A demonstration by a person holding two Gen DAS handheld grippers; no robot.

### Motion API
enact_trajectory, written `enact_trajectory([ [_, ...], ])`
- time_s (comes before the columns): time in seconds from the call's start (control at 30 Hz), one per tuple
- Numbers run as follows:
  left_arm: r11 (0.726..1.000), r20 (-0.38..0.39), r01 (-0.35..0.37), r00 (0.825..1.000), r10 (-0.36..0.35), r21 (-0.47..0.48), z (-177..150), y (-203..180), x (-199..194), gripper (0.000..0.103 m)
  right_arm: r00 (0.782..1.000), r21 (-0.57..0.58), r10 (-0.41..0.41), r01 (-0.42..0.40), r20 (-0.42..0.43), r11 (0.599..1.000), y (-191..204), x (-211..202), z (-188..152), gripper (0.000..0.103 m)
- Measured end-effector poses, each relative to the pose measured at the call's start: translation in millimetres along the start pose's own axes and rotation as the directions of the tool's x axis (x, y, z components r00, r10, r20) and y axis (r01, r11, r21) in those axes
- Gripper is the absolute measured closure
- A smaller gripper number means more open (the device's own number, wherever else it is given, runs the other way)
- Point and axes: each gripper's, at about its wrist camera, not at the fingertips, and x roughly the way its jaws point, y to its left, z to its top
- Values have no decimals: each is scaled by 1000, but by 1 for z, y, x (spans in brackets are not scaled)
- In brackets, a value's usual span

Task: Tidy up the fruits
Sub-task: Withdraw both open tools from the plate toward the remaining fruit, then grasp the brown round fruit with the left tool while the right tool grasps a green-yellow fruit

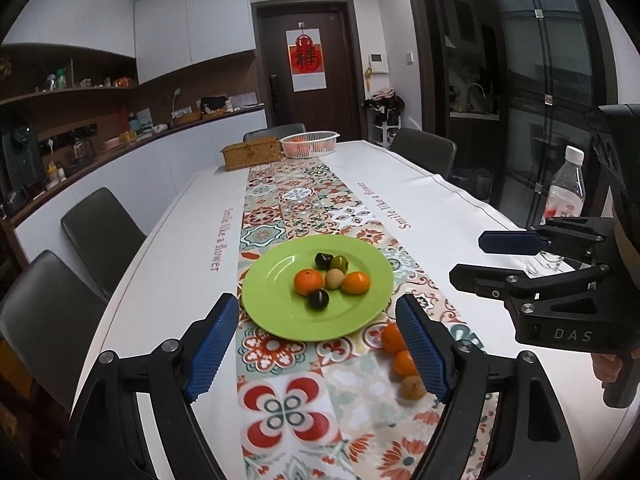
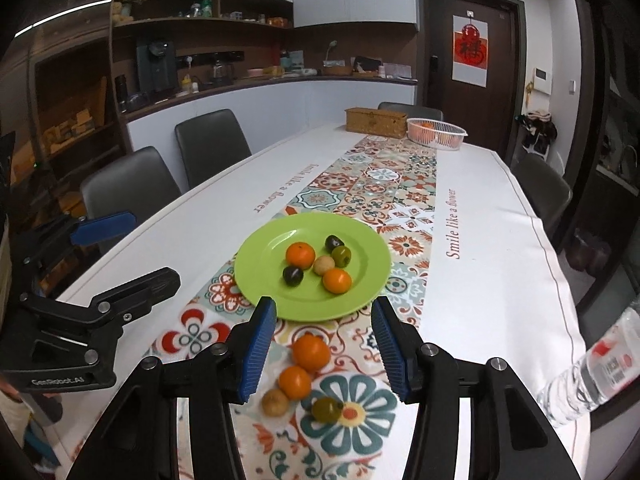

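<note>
**Six fruits plated, four left on the runner**

So, from my seat, the biggest thing is the long table (image 2: pixel 500 240) under its white cloth, with the patterned runner (image 2: pixel 384 184) down its middle. At the far end sit a wicker box (image 2: pixel 376 122) and a white basket (image 2: pixel 438 133) holding some orange fruit I cannot count. A water bottle (image 1: pixel 566 192) stands at the right edge.

The green plate (image 2: pixel 276 280) lies on the runner toward the near end. I count six fruits on it: two oranges (image 2: pixel 300 255), two dark plums (image 2: pixel 293 276), one green plum (image 2: pixel 341 256) and one pale brown longan (image 2: pixel 323 265), clustered around the middle.

Four loose fruits (image 2: pixel 306 376) lie on the runner between the plate and the near edge: two oranges, one brown longan, one green plum. I judge the job past halfway, with these four left to plate.

My left gripper (image 1: pixel 320 348) hangs above the plate's near rim with its jaws wide apart and nothing between them. My right gripper (image 2: pixel 324 346) hovers over the loose fruits with its jaws partly parted; the nearer orange shows in the gap, but the pads do not press on it, so I hold nothing.
</note>
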Motion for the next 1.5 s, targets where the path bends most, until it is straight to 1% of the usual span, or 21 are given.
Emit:
enact_trajectory([
  [0.2,999,3,-25,1000,25,-30,-15,-18,-11,22,1000,-31,18,-18,2,999,-5,-12,-14,53],
  [0.37,999,-23,-14,1000,13,-51,-29,-31,-12,22,999,-64,32,-32,-2,997,-6,-15,-27,53],
  [0.47,998,-40,-2,999,0,-61,-35,-36,-9,22,999,-81,49,-51,-20,995,-9,-13,-36,53],
  [0.67,998,-70,15,997,-19,-55,-48,-51,2,23,997,-109,61,-67,-55,992,-15,-5,-51,53],
  [0.8,1000,-97,23,995,-25,-19,-58,-61,14,23,994,-126,69,-80,-87,989,-21,4,-60,53],
  [0.93,999,-127,46,991,-46,-4,-65,-66,23,23,991,-161,80,-97,-110,982,-21,12,-66,53],
  [1.0,998,-141,55,989,-54,3,-69,-68,27,25,988,-184,89,-110,-124,977,-19,15,-70,53],
  [1.07,998,-157,69,985,-67,7,-72,-70,32,31,986,-200,95,-121,-137,972,-18,20,-72,53],
  [1.1,997,-167,80,983,-77,10,-74,-70,35,32,984,-212,101,-131,-147,969,-16,23,-75,53],
  [1.17,995,-177,100,979,-96,14,-77,-71,38,38,981,-222,109,-143,-159,965,-15,27,-78,53],
  [1.23,992,-191,128,974,-122,20,-79,-72,42,41,977,-229,120,-159,-177,960,-14,33,-81,53],
  [1.3,989,-206,142,969,-133,29,-81,-73,48,43,973,-234,127,-171,-191,957,-13,38,-84,55],
  [1.37,988,-217,152,966,-141,33,-82,-73,52,48,969,-236,136,-184,-206,954,-13,43,-86,57],
  [1.5,985,-243,174,956,-165,19,-85,-72,64,53,961,-230,148,-202,-232,952,-12,53,-89,61],
])
